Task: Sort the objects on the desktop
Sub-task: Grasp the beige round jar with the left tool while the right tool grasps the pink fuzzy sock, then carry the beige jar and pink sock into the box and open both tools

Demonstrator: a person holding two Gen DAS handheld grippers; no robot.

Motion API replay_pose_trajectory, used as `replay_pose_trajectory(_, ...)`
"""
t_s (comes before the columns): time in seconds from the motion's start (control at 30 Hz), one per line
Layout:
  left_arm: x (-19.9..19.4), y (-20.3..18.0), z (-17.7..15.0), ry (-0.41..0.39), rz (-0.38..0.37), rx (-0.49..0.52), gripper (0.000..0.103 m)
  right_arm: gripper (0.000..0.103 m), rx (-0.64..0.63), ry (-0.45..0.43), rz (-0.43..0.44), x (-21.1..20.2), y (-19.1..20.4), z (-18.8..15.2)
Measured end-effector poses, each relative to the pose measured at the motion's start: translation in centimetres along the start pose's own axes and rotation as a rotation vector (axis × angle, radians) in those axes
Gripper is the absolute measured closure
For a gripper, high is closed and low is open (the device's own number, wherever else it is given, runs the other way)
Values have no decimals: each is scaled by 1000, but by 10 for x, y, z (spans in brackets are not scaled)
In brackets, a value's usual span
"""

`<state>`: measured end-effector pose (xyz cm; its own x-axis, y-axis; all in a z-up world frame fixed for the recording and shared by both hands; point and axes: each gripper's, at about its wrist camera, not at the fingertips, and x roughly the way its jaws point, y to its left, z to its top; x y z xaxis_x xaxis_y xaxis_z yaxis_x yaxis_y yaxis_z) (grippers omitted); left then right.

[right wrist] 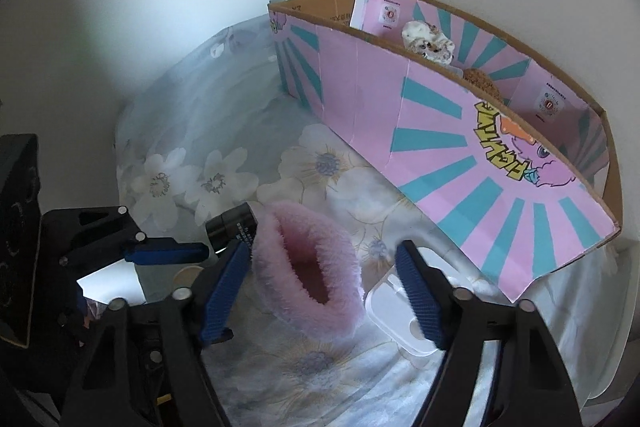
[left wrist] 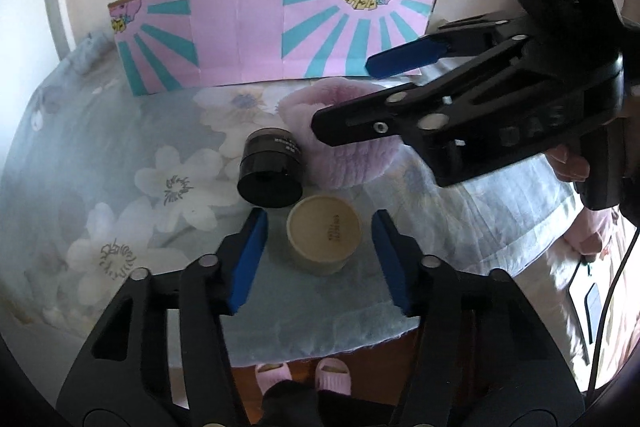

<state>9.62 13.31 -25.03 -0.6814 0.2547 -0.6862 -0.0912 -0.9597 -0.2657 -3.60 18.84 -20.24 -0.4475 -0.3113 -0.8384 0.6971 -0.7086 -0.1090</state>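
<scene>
Covering your whole table is a thin, soft cloth (left wrist: pixel 100 155), pale blue with printed white flowers and lying in loose wrinkles. At its far edge against the wall stands your long cardboard box (left wrist: pixel 240 35), open-topped, its smooth front printed pink with teal rays; from the right wrist view two lumpy things sit inside it, too unclear to name. Before the box lies a fluffy pink slipper (right wrist: pixel 308 263), its oval opening facing you. Your right gripper (right wrist: pixel 324 287) is spread wide with the slipper between its ribbed blue pads (right wrist: pixel 420 295), neither pad pressing it. A flat white plastic lid (right wrist: pixel 394 323) lies just beside the slipper, under the right finger. Your left gripper (left wrist: pixel 318 259) is also spread wide, flanking a short beige round tin (left wrist: pixel 324 237) without touching it. Just beyond the tin, a glossy black cylinder jar (left wrist: pixel 270 173) lies tipped on its side, close to the slipper.
</scene>
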Motion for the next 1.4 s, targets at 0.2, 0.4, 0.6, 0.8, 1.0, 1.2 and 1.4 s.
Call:
replay_pose_trajectory(0.2,3,-5,-1,10,9,29,70,56,-15,13,18,6,1,-2)
replay_pose_trajectory(0.4,6,-5,0,23,4,41,73,77,-37,26,18,7,6,1)
replay_pose_trajectory(0.6,-7,-6,10,5,-18,62,73,79,-3,25,-1,-4,6,1)
replay_pose_trajectory(0.8,-23,0,26,15,-36,60,73,79,95,9,-13,-27,2,4)
replay_pose_trajectory(1.0,-47,17,56,3,-38,52,73,79,151,-25,-39,-54,0,21)
replay_pose_trajectory(1.2,-61,44,106,-14,-27,36,73,79,206,-70,-80,-78,-11,51)
replay_pose_trajectory(1.4,-62,75,168,-7,-44,29,73,79,287,-94,-126,-96,-31,84)
